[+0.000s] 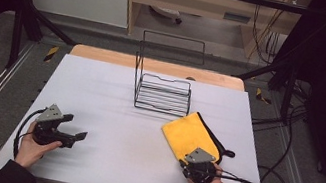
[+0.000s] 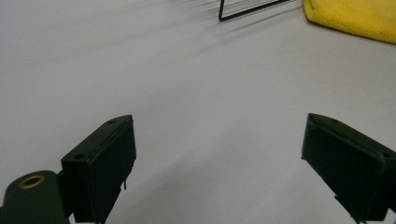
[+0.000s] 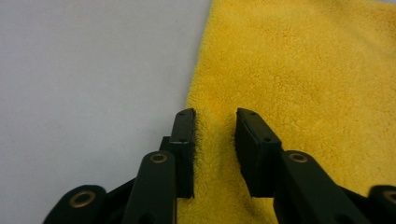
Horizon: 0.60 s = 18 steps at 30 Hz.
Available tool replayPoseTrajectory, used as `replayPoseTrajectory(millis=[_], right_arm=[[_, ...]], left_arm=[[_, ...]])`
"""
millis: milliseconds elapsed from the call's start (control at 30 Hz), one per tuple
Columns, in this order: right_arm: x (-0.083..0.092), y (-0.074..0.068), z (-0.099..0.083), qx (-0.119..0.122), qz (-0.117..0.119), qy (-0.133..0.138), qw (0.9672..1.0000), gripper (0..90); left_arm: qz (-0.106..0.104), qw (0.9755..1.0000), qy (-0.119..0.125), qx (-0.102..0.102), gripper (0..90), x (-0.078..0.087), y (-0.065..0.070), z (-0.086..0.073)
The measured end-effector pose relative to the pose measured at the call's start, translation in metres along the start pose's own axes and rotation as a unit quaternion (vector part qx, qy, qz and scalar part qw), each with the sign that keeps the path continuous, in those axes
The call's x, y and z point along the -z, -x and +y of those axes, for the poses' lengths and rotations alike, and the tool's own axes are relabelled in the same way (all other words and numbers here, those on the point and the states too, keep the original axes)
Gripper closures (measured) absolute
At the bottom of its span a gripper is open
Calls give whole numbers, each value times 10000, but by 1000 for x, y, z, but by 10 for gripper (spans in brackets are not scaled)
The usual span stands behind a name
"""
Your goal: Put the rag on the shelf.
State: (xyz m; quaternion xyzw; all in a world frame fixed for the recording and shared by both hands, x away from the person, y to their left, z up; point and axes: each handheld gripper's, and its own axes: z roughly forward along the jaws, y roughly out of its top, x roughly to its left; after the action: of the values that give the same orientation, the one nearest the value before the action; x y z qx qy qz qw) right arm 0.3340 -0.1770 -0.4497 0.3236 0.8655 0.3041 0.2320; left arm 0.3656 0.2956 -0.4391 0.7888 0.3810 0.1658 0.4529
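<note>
A yellow cloth [image 1: 189, 131] lies flat on the white table [image 1: 112, 108], right of centre, with a black trim and loop at its right side. My right gripper [image 1: 194, 154] points down onto the cloth's near corner. In the right gripper view the cloth [image 3: 303, 70] spreads ahead, and the right gripper [image 3: 215, 135] has its jaws a narrow gap apart with the cloth's pile between them, close to its left edge. My left gripper [image 1: 74, 126] rests at the table's near left, wide open over bare tabletop [image 2: 219, 158], with the cloth's edge [image 2: 355, 16] far off.
A black wire rack [image 1: 163, 94] stands at the middle back of the table, just behind the cloth; its base [image 2: 247, 11] shows in the left gripper view. Cables trail off the table's right side. A wooden board edges the far side.
</note>
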Motion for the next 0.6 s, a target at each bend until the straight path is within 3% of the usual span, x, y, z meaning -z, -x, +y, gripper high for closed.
replayPoseTrajectory(millis=[200,400,600], right_arm=[[1,4,3,-11,9,-87,10000,821],[4,8,7,-338,134,-144,9992,851],[12,8,17,-607,287,-6,9977,855]], left_arm=[[-2,10000,-10,-4,100,0,0,0],[4,10000,-7,5,102,0,-1,0],[8,10000,-22,6,103,0,-1,0]])
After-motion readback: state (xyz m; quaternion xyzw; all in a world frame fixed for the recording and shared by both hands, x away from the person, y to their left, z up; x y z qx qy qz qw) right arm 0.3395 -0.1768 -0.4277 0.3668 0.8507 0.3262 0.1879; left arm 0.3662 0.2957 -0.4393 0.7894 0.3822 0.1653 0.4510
